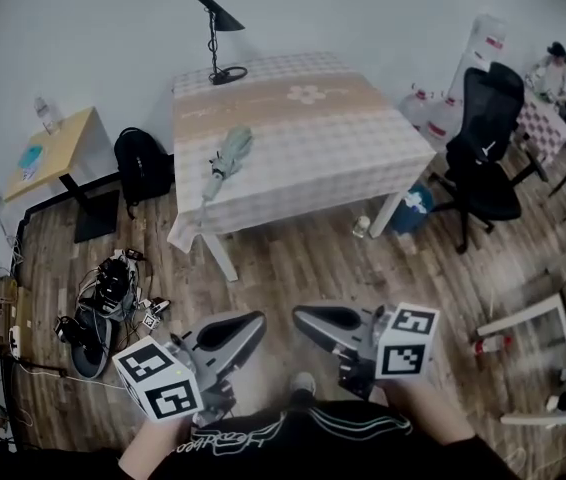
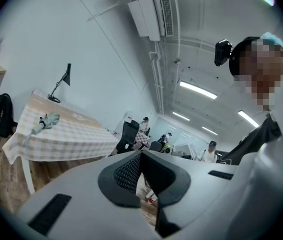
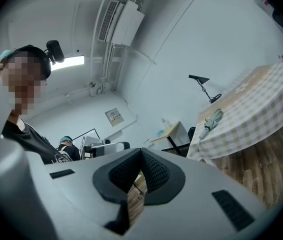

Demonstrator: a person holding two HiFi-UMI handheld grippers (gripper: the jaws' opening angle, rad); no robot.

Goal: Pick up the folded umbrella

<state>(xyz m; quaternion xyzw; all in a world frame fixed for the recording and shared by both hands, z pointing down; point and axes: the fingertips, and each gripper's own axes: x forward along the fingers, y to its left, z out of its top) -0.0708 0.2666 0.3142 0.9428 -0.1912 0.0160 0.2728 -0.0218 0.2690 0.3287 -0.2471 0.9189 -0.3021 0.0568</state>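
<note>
The folded umbrella (image 1: pixel 227 158), pale green, lies on the left part of the table (image 1: pixel 333 138) with its checked cloth, handle end toward the near edge. It also shows far off in the left gripper view as the umbrella (image 2: pixel 45 120) and in the right gripper view as the umbrella (image 3: pixel 212 119). Both grippers hang low in front of the person's body, far short of the table. My left gripper (image 1: pixel 256 320) (image 2: pixel 141 154) is shut with nothing between its pads. My right gripper (image 1: pixel 300 315) (image 3: pixel 141 151) has its pads meeting at the tip, empty too.
A black desk lamp (image 1: pixel 218 33) stands at the table's far edge. A black backpack (image 1: pixel 141 165) and a small wooden side table (image 1: pixel 53 153) are to the left. A heap of cables and gear (image 1: pixel 113 288) lies on the wooden floor. A black office chair (image 1: pixel 488 158) stands to the right.
</note>
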